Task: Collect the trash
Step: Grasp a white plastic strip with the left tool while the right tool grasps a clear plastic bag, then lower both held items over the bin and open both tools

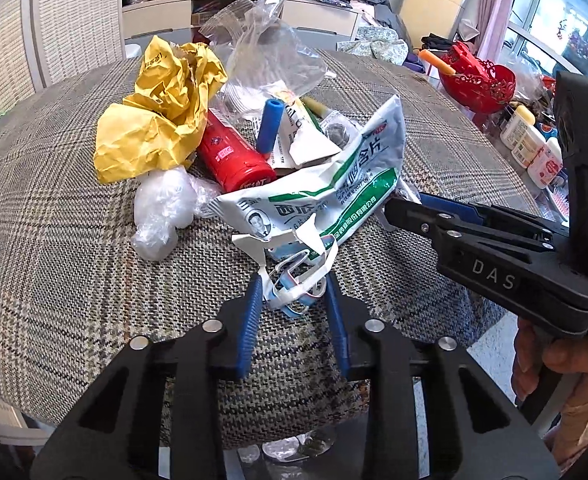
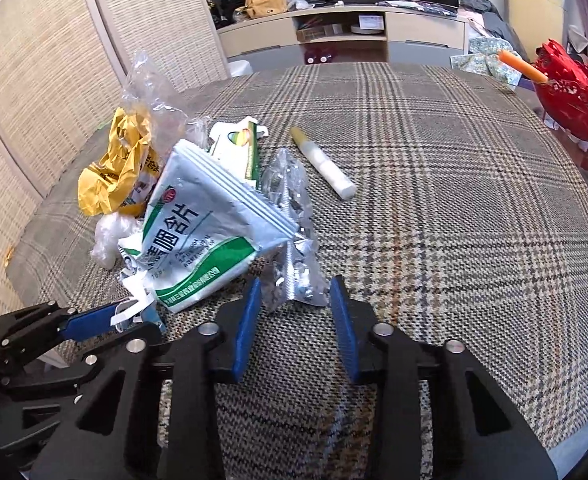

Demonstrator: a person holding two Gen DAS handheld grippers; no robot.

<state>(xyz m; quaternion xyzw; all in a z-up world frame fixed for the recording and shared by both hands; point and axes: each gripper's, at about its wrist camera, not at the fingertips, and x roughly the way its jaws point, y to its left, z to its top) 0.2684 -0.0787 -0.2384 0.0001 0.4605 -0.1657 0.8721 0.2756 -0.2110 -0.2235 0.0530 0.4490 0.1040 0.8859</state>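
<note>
A pile of trash lies on the plaid-covered table (image 1: 54,240): a crumpled yellow wrapper (image 1: 158,116), a red bottle (image 1: 234,156), a blue tube (image 1: 270,126), clear plastic bags (image 1: 262,52) and a white-green lozenge pouch (image 1: 325,188). My left gripper (image 1: 294,292) is open, its blue fingers around the pouch's torn white end. My right gripper (image 2: 295,300) is open around a clear foil blister wrapper (image 2: 290,216), just right of the pouch (image 2: 202,236). A yellow-capped white tube (image 2: 325,164) lies apart.
A red openwork basket (image 2: 573,92) with an orange stick stands at the table's far right. Lotion bottles (image 1: 533,148) stand beyond the right edge. A woven screen (image 2: 34,80) is at the left, a cluttered TV cabinet (image 2: 353,28) behind.
</note>
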